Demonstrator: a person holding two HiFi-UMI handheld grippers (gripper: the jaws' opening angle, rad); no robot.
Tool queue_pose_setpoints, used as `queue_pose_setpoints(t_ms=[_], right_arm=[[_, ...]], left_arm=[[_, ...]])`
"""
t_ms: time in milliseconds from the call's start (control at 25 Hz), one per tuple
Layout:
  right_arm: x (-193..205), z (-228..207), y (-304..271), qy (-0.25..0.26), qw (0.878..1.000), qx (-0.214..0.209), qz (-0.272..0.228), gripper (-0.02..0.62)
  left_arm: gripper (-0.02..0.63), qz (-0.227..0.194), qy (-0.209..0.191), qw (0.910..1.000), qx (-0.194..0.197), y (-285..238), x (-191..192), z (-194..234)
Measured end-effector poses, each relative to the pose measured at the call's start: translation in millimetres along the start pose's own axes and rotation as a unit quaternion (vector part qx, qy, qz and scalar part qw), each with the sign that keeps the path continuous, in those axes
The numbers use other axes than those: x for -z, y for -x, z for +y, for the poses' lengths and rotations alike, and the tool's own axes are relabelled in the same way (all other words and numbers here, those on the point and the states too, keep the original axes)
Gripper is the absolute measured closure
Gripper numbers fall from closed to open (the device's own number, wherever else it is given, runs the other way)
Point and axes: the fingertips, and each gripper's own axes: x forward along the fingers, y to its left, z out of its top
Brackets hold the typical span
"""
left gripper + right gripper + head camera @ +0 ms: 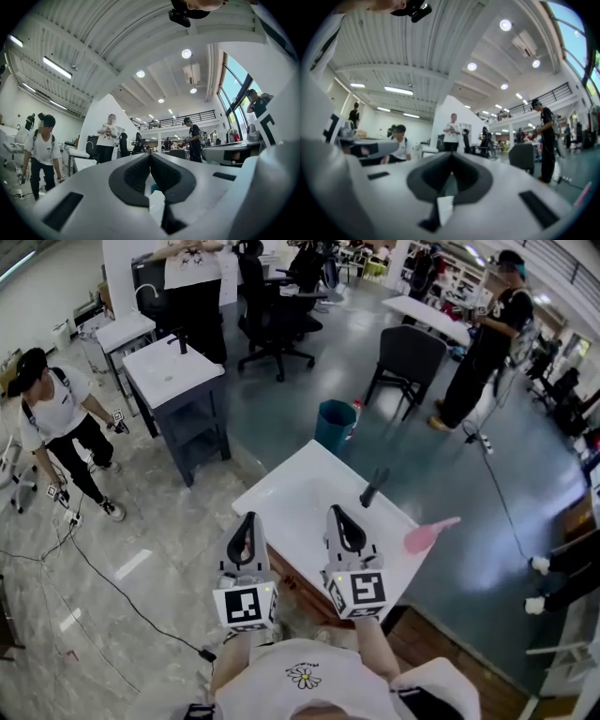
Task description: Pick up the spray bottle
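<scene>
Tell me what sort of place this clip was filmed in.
Probably a large open lab or test hall: a white sink unit stands free on the floor, an office chair sits behind it, and another person carries marker-tagged grippers.

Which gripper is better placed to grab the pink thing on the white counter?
Right. The right gripper sits nearer the pink thing, which lies at the right edge of the white counter; the left gripper is farther off. Both are shut, so it would need opening first.
</scene>
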Motion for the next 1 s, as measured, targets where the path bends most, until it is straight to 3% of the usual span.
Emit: queue_pose_setpoints(t_ms=[200,360,480,760,880,1000], right_arm=[[-17,-51,49,0.02,0.997,0.071,-0.013,0.565],[-22,-103,102,0.025,0.988,0.151,-0.006,0.566],[-21,-136,145,0.027,0.974,0.223,-0.002,0.566],[-17,-190,241,0.033,0.937,0.348,0.004,0.566],[-15,-201,278,0.028,0.92,0.391,0.011,0.565],[-17,-213,307,0.025,0.908,0.419,0.014,0.566]], left_arm=[[0.586,-0.008,0.004,0.9969,0.078,-22,-5,-68],[0.586,-0.006,0.012,0.9879,0.154,-35,-10,-136],[0.586,-0.006,0.024,0.9757,0.218,-41,-9,-183],[0.586,0.003,0.045,0.9446,0.325,-37,1,-283],[0.586,0.007,0.053,0.9315,0.36,-30,0,-315],[0.586,0.011,0.06,0.9238,0.378,-25,-3,-344]])
